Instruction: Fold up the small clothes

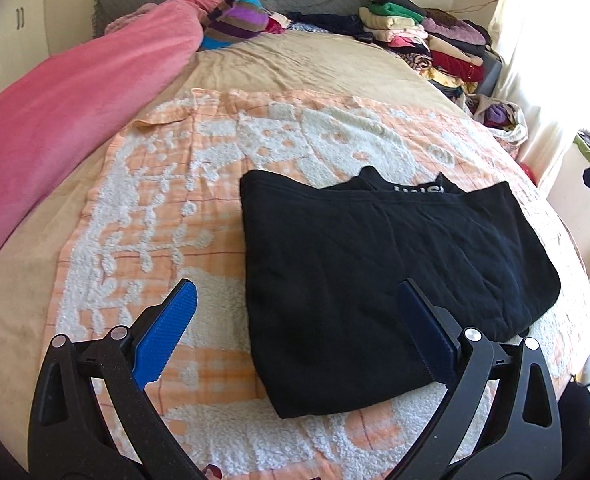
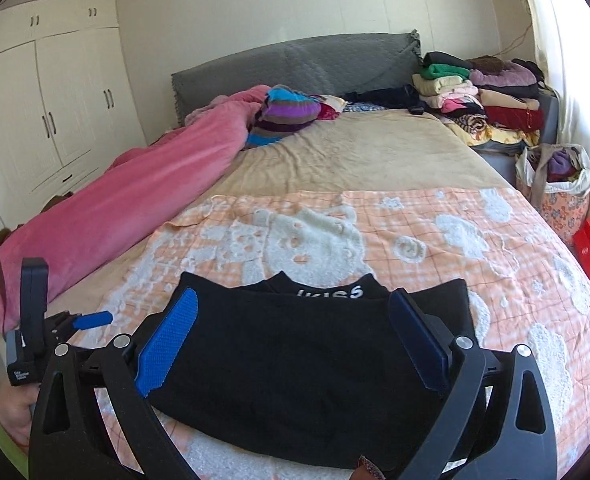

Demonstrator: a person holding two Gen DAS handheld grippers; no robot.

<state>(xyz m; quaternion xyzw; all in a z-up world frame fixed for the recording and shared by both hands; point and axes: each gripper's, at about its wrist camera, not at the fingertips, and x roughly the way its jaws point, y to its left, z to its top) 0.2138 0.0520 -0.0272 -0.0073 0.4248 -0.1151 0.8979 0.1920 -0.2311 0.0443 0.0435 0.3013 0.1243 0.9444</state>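
Folded black knit garment (image 1: 379, 280) lay flat on the orange-and-white checked terry towel (image 1: 167, 208), centre-right of the left wrist frame, white lettering on its collar band at the far edge. In the right wrist frame the same garment (image 2: 295, 368) filled the lower centre.

Left gripper (image 1: 297, 332): jaws spread wide, holding nothing. Blue-padded left finger (image 1: 167, 332) sat over bare towel, right finger (image 1: 427, 336) over the garment's near right part. Can't tell whether either touched the fabric.

Right gripper (image 2: 295, 336): jaws also spread wide, empty, both blue pads framing the garment, one near each side edge. Contact not determinable.

Left gripper also showed at the lower left of the right wrist frame, held by a hand (image 2: 11, 412) with a light green cuff.

Background: towel on a beige bedsheet (image 2: 355, 152); rolled pink fleece blanket (image 1: 75, 100) along the left; striped multicolour knit item (image 2: 287, 114) near the grey quilted headboard (image 2: 295, 64); stacks of folded clothes (image 2: 479, 92) upper right; white wardrobe (image 2: 55, 100) upper left.
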